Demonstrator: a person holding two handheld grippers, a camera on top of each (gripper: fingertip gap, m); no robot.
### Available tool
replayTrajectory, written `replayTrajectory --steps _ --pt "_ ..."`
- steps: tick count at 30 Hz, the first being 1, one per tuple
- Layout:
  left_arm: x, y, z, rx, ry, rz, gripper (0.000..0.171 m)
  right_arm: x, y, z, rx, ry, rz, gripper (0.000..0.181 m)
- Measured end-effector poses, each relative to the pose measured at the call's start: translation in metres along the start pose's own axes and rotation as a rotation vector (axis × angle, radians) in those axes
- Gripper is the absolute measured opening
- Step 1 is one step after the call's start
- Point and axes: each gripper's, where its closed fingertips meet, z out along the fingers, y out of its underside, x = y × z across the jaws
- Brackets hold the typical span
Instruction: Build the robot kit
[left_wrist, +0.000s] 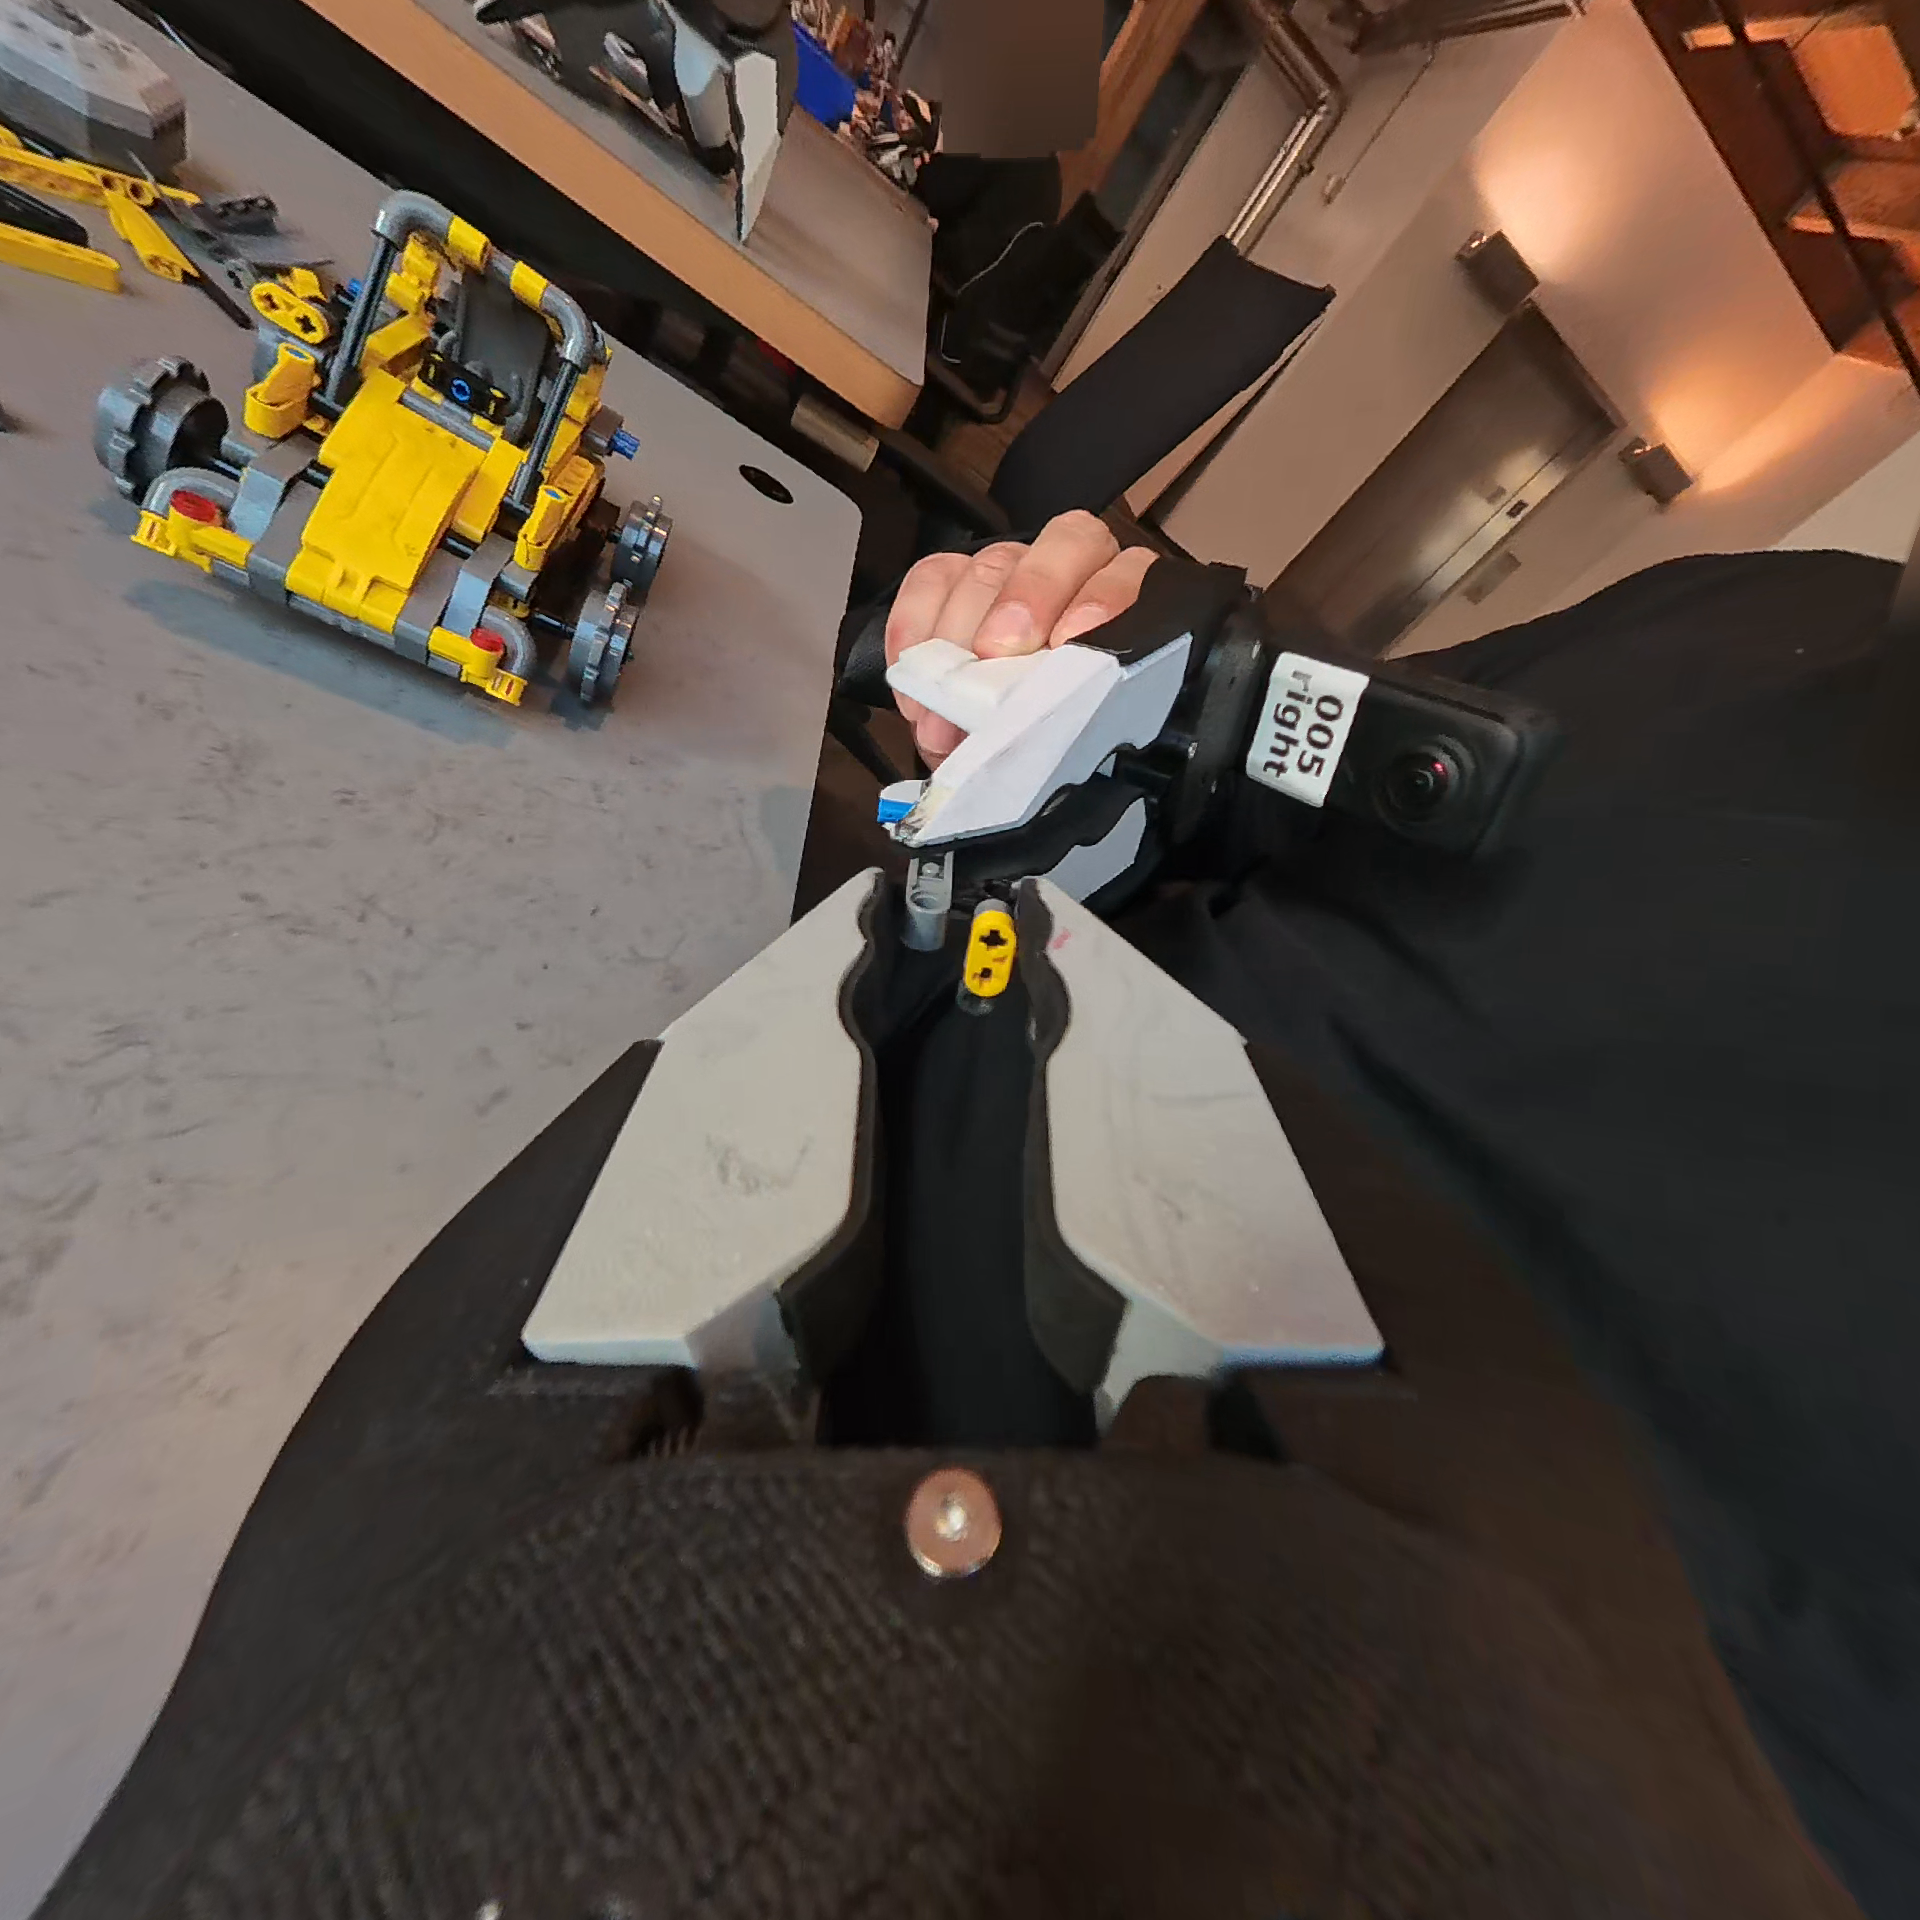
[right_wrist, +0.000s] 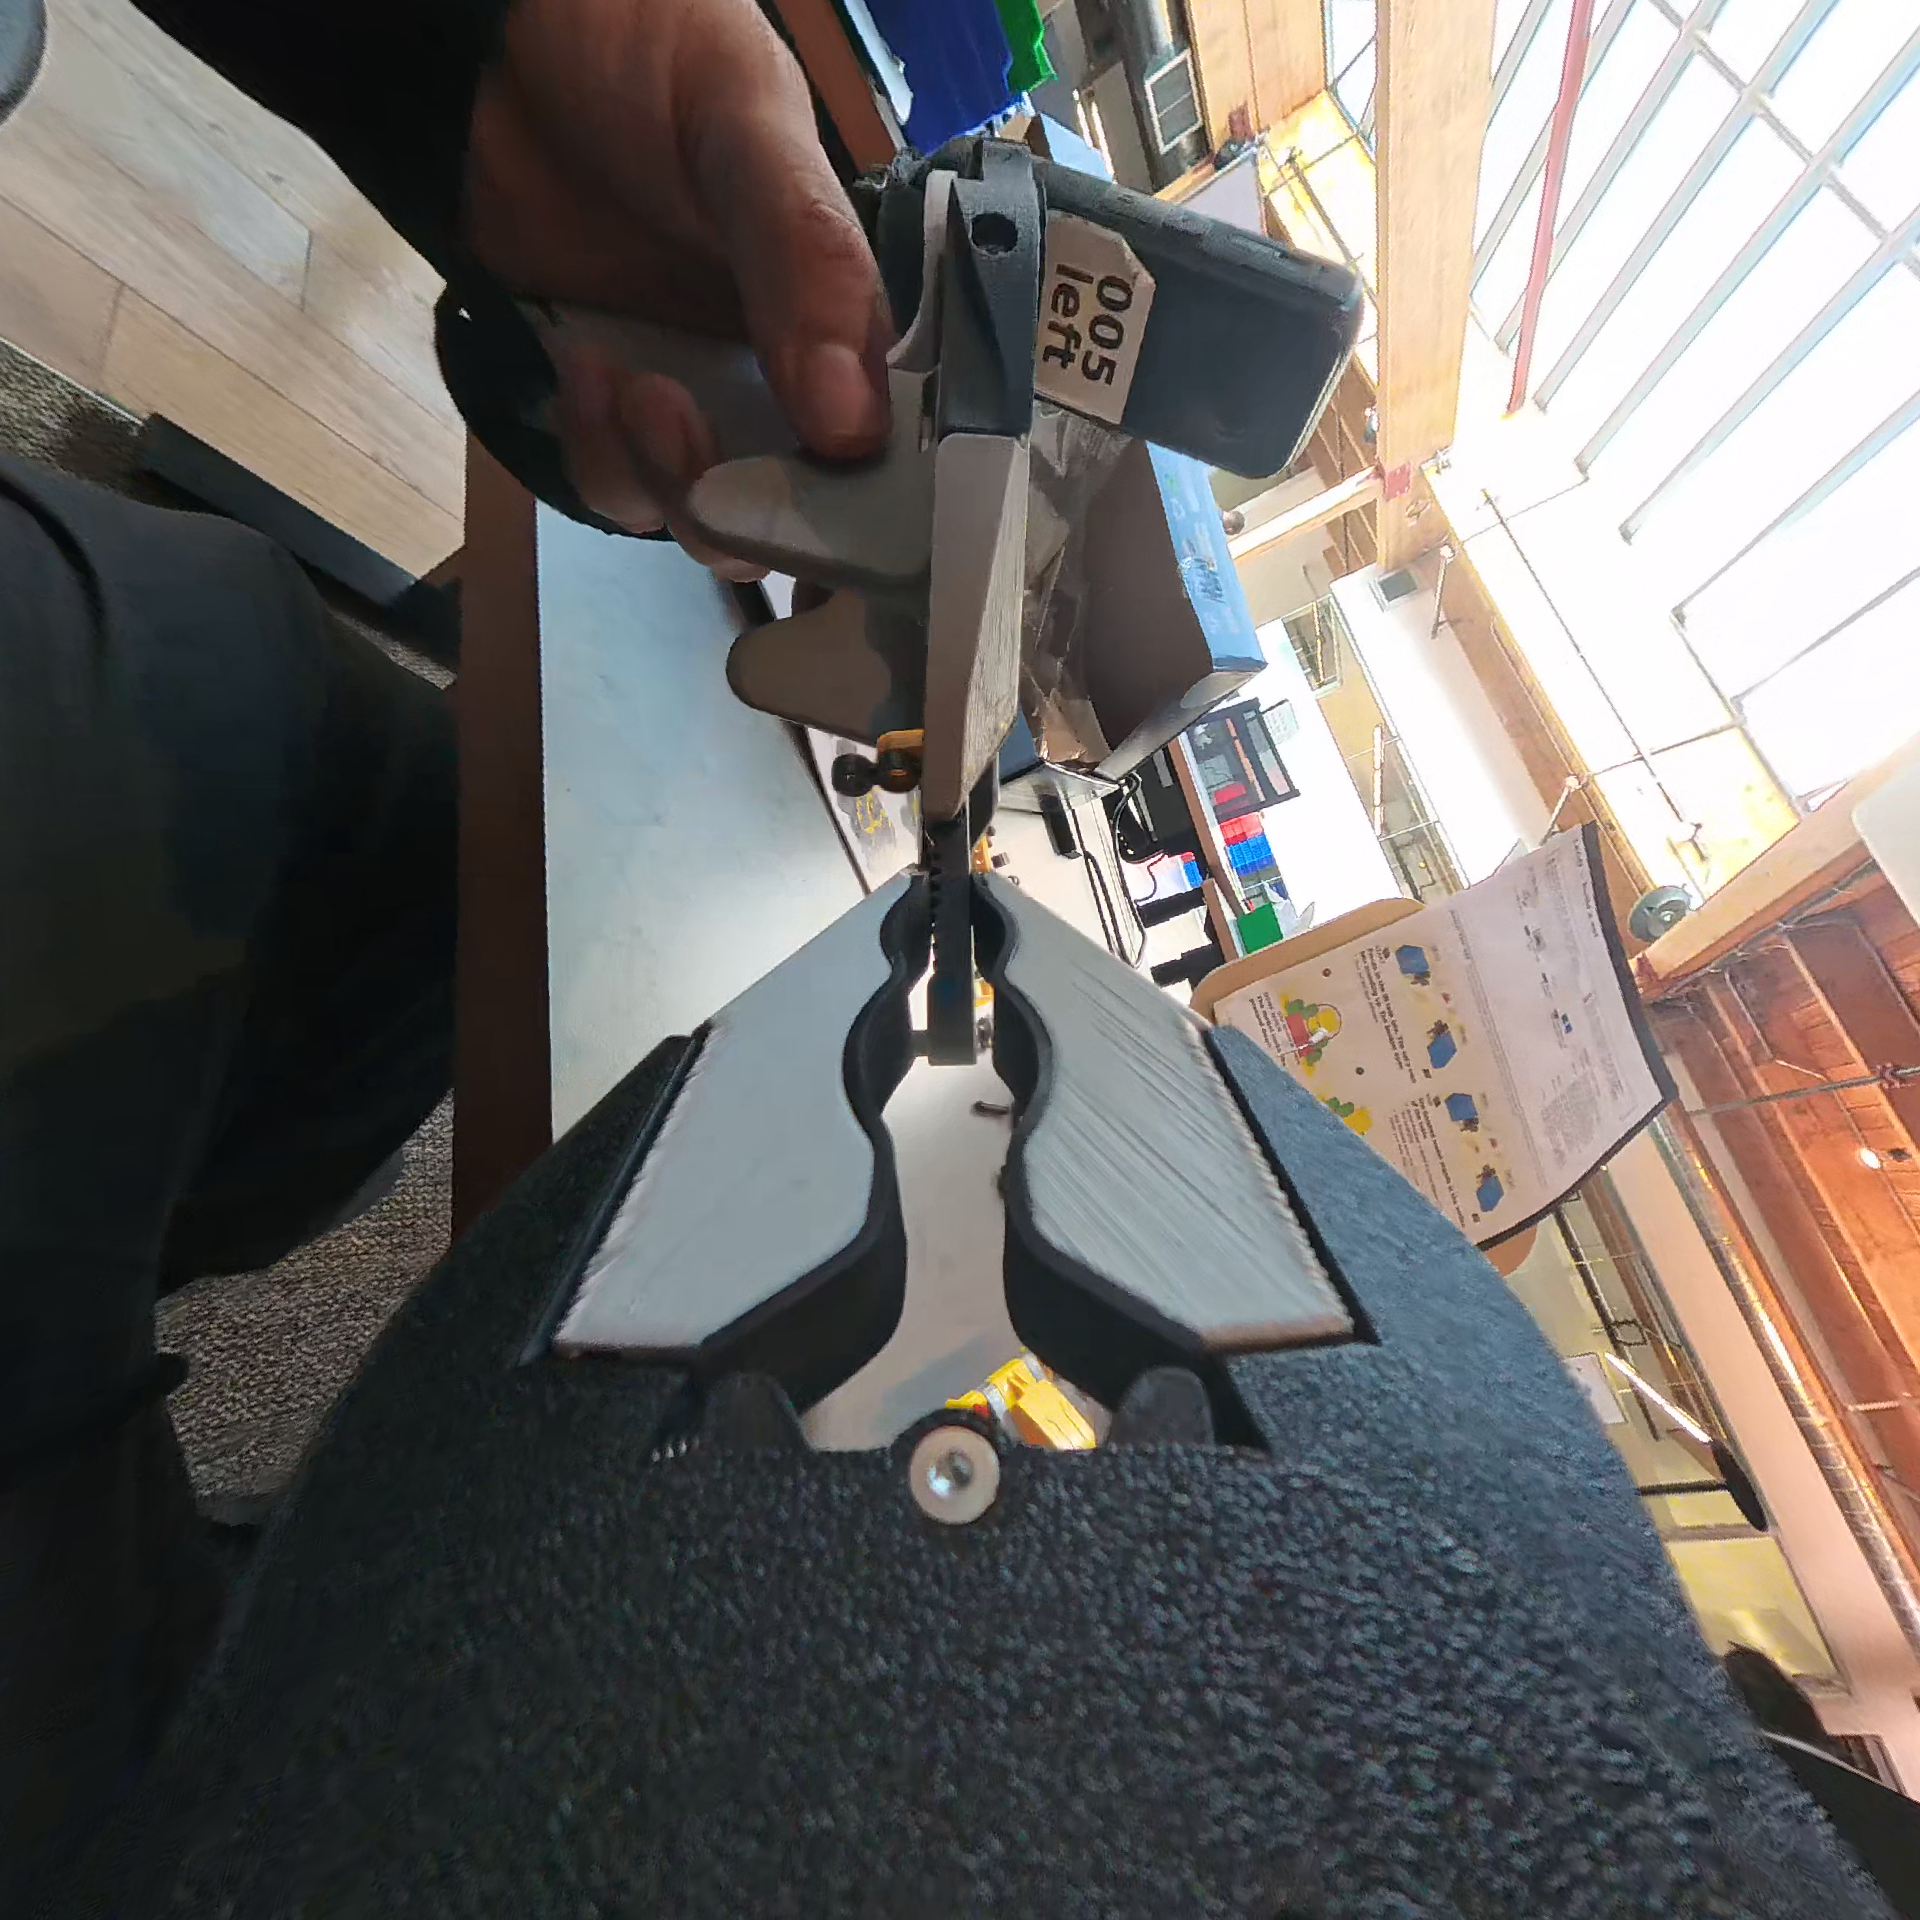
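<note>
Grey table (left_wrist: 364, 935) off to side, yellow brick vehicle (left_wrist: 395, 488) parked there; my left claw (left_wrist: 951, 904) pinches grey-and-yellow pin piece (left_wrist: 982, 956) in mid-air, my right claw (right_wrist: 943, 914) clamps narrow on same small assembly (right_wrist: 951, 997), tips meeting so both steady it

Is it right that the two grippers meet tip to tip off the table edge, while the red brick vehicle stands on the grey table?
Not quite: the brick vehicle is yellow and grey, as the left wrist view shows. The rest holds: the left gripper and right gripper meet tip to tip off the edge of the grey table.
</note>
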Motion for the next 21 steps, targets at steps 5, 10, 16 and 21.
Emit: replayTrajectory --steps 5,10,16,21 --pt "0.001 0.004 -0.002 -0.022 -0.032 0.071 0.019 -0.001 -0.003 0.0 0.004 0.001 -0.014 0.006" --pt "0.006 0.003 -0.003 -0.038 -0.108 0.252 0.019 -0.001 -0.007 0.0 0.057 -0.079 0.195 0.01" --pt "0.022 -0.002 0.001 -0.042 -0.202 0.574 0.019 -0.002 -0.027 -0.012 0.207 -0.359 0.553 0.039" --pt "0.025 -0.002 0.006 -0.084 -0.248 0.684 0.019 -0.005 -0.034 -0.018 0.259 -0.468 0.67 0.048"
